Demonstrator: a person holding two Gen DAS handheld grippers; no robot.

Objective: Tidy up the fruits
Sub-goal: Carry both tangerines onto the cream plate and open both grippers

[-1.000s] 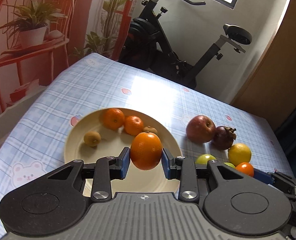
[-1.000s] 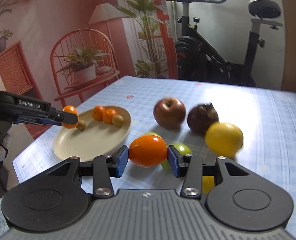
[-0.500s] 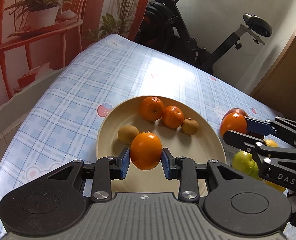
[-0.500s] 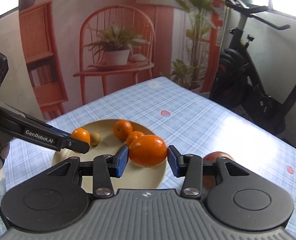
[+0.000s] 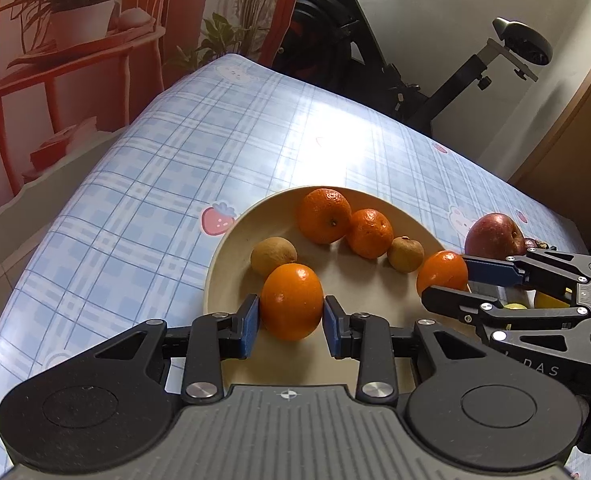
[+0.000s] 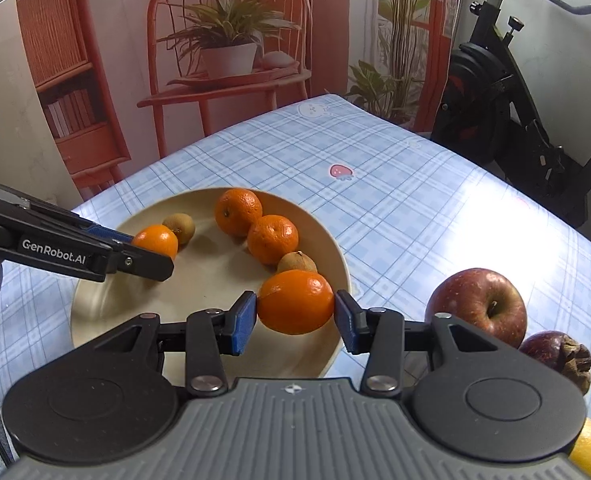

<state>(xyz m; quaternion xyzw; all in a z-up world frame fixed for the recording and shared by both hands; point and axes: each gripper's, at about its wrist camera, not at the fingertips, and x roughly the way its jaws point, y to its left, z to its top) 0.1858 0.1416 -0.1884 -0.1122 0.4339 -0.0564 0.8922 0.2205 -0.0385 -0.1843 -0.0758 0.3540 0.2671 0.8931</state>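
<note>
**Step: Deposit Oranges on Plate**

I hold both loads over the plate [image 5: 231,248]. The left gripper [image 5: 291,320] clamps one orange [image 5: 291,300]; the right gripper [image 6: 295,320] clamps a second orange [image 6: 295,300]. Next, I judge, each lowers onto bare plate and parts its jaws, clear of the mandarins [image 6: 255,224]. An apple [image 6: 479,304] waits on the checked worktop [image 5: 175,152]; an exercise bike [image 5: 375,60] stands behind.
</note>
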